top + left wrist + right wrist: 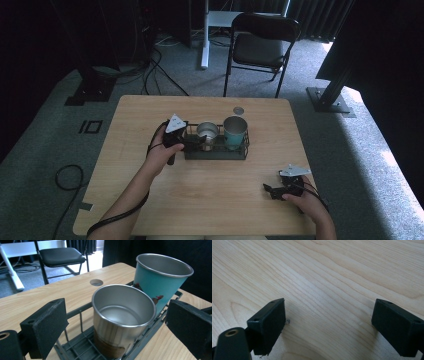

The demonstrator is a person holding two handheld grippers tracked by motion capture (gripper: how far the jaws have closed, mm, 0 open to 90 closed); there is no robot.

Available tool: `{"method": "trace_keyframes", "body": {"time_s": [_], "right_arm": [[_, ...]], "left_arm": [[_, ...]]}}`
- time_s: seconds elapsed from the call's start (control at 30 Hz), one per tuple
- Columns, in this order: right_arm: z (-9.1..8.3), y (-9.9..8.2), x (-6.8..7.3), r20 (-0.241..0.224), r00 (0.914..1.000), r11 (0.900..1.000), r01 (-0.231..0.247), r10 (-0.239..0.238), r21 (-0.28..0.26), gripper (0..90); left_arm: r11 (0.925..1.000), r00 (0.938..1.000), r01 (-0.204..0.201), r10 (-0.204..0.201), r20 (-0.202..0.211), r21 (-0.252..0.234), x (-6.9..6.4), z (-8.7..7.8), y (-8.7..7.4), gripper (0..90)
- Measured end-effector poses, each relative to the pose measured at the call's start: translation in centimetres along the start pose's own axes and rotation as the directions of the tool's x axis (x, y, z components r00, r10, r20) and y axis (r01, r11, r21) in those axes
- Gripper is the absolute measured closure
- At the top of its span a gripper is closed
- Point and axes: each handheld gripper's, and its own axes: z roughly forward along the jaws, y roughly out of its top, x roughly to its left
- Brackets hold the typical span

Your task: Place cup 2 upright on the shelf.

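Note:
A dark wire rack (216, 151) (82, 346) stands at the middle of the wooden table. In it stand a steel cup (207, 131) (122, 320) and, to its right, a taller teal cup (234, 131) (160, 281). My left gripper (196, 142) (117, 327) is at the rack's left end, open, its jaws spread either side of the steel cup without touching it. My right gripper (272, 190) (328, 325) rests low over bare wood at the near right, open with nothing between its jaws.
A round hole (238, 110) (96, 282) sits in the tabletop behind the rack. A black folding chair (262, 45) (60, 256) stands beyond the table's far edge. Cables lie on the grey carpet at the left.

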Motion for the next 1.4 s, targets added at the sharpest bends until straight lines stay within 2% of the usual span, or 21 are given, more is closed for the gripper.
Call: {"method": "trace_keyframes", "body": {"time_s": [0.2,0.23,0.63,0.8,1.03,1.4], "right_arm": [[0.0,0.0,0.0,0.000,1.0000,1.0000,0.000,0.000,0.000,11.6],[0.0,0.0,0.0,0.000,1.0000,1.0000,0.000,0.000,0.000,11.5],[0.0,0.0,0.0,0.000,1.0000,1.0000,0.001,-0.001,0.000,11.6],[0.0,0.0,0.0,0.000,1.0000,1.0000,0.000,0.000,0.000,11.5],[0.0,0.0,0.0,0.000,1.0000,1.0000,0.000,0.000,0.000,11.5],[0.0,0.0,0.0,0.000,1.0000,1.0000,0.000,0.000,0.000,11.5]], "left_arm": [[0.9999,1.0000,0.000,0.001,-0.003,0.011,0.1,-0.5,-0.1,4.6],[0.9998,0.9998,-0.015,0.015,-0.014,0.016,0.2,-0.7,-0.1,4.6],[0.9994,0.9991,-0.006,0.008,-0.043,0.034,0.9,-1.8,-0.6,4.6],[0.9990,0.9986,-0.015,0.017,-0.050,0.042,1.1,-2.2,-1.0,4.6],[0.9992,0.9978,0.008,-0.005,-0.066,0.040,1.5,-3.1,-1.5,4.6],[0.9985,0.9951,0.015,-0.010,-0.098,0.053,2.5,-5.0,-2.9,4.6]]}}
